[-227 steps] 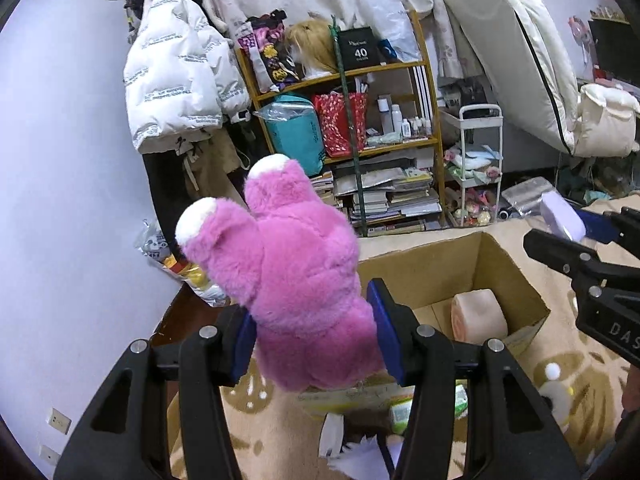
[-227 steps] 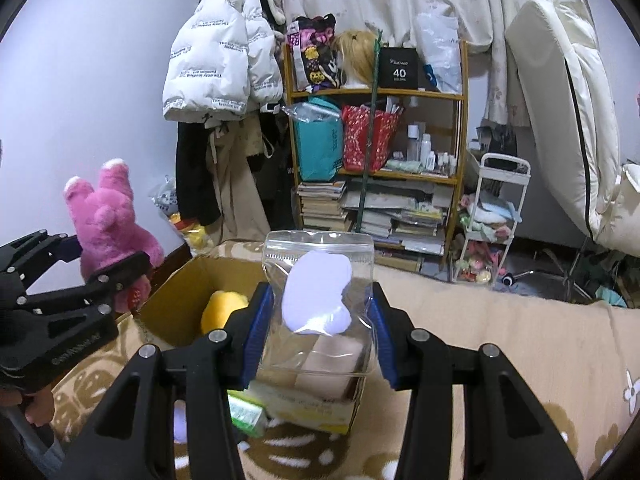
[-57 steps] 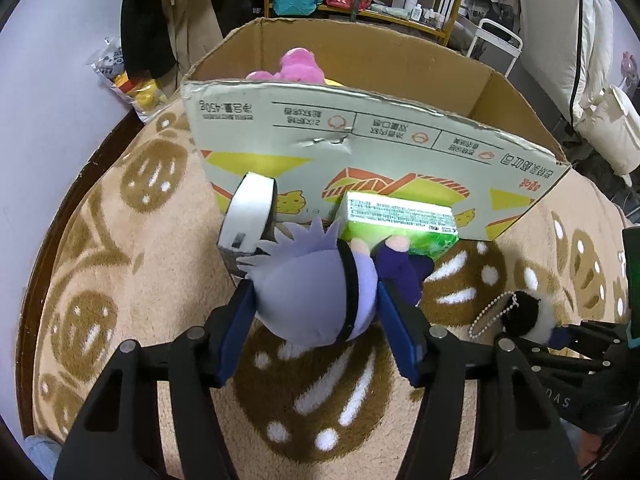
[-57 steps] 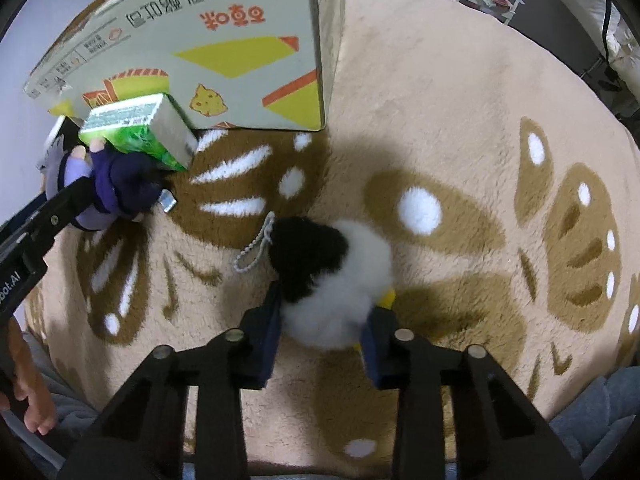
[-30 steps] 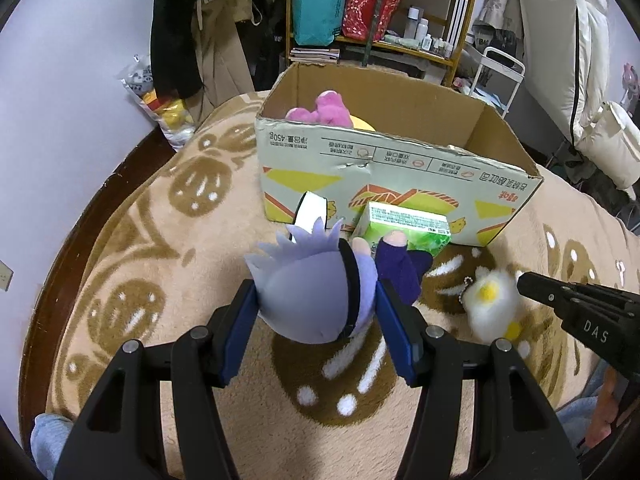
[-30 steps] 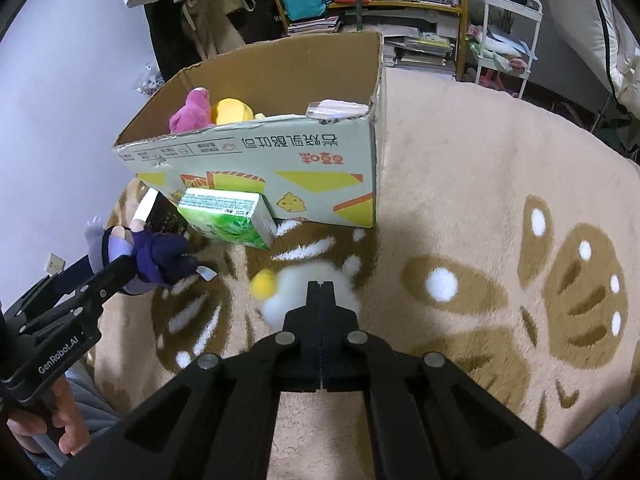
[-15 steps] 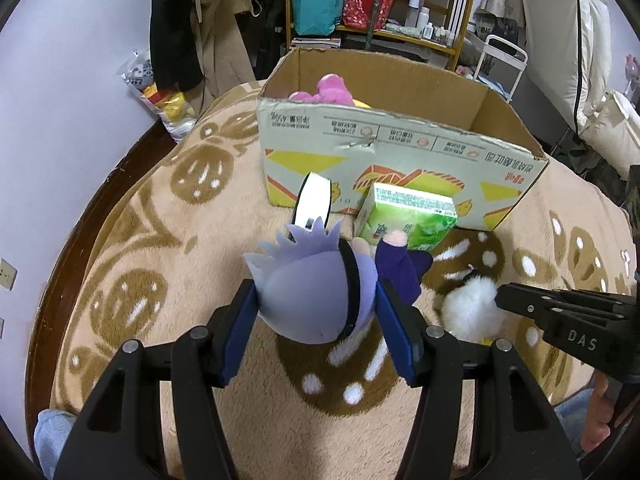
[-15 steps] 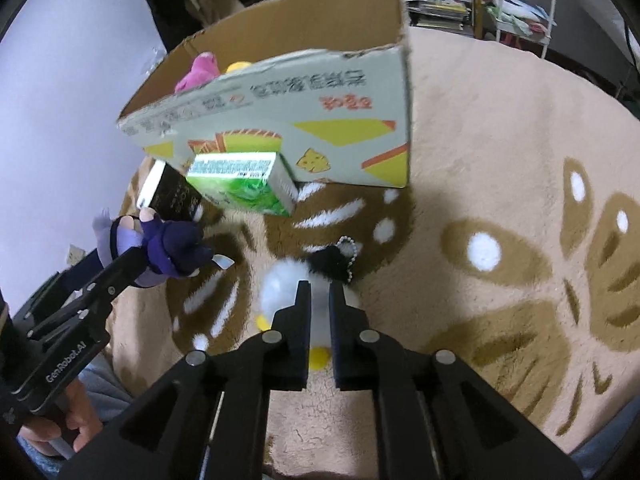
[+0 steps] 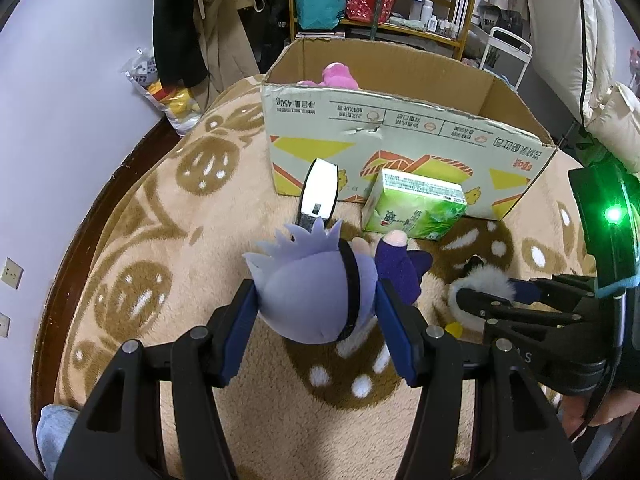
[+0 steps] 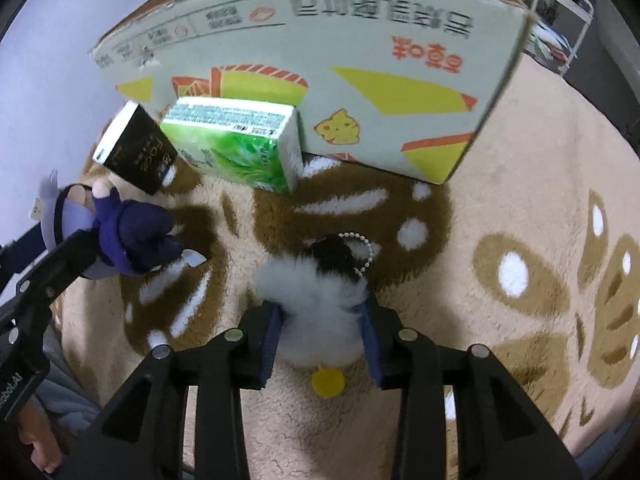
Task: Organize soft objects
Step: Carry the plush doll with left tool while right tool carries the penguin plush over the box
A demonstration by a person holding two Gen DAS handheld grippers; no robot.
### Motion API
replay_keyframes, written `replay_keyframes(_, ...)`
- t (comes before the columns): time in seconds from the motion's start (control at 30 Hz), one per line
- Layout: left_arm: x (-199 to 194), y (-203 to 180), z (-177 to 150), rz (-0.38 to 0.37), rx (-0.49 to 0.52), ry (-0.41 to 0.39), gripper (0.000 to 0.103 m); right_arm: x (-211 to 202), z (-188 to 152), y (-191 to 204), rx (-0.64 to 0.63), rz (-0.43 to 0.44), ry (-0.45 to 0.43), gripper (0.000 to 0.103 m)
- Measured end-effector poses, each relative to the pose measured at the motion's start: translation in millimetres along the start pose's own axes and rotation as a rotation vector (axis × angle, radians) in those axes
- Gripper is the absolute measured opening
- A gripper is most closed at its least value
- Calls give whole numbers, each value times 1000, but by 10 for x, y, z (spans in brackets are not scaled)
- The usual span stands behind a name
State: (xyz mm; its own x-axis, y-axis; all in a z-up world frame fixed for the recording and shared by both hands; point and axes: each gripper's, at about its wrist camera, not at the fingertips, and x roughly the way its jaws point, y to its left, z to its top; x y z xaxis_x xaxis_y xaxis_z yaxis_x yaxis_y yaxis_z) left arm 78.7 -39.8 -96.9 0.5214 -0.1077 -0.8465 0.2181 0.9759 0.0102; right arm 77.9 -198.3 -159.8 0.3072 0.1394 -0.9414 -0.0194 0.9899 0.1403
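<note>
We work on a tan plush blanket [image 10: 520, 168] with brown bear-face patterns, and behind it a cluttered room: wooden shelf [image 9: 384, 0], hanging clothes, a white trolley at the right wrist view's 1 o'clock.

The cardboard box [image 9: 400, 128] stands at 12 o'clock from both claws, open-topped, its long side running across our view. A pink plush [image 9: 340, 76] already lies inside. Against its near wall lean a green carton [image 10: 236, 148] and a black-and-white packet [image 10: 136, 148], neither soft, we judge.

The left gripper [image 9: 320, 320] is clamped on the purple-haired doll [image 9: 316, 292], held clear of the blanket, the doll's long axis pointing toward 1 o'clock. It seems the nearer claw to the box's opening.

The right gripper [image 10: 322, 328] points steeply down with its jaws opening around the white fluffy keychain plush [image 10: 320, 304], which lies on the blanket between the pads, its black head and bead chain toward 12 o'clock, its yellow foot [image 10: 328, 383] toward 6. The fur brushes both pads, but we judge no firm squeeze yet.

So the coming move turns on this: the plush sits dead ahead between the pads, the box beyond it at 12.
</note>
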Motion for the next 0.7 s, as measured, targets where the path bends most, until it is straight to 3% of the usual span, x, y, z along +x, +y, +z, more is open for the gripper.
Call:
replay_keyframes(0.23,-30,-3,-1,3,-3,-20,59,-55,28,4,-4,-4,-26,26)
replay_keyframes(0.53,-240,48,48,0,-13,-103,59,-504,55,-59,43,36,-182,25)
replay_keyframes(0.7,-447,57,117,-5,-12,-173,59,-949,85,-72,41,46,-343,25)
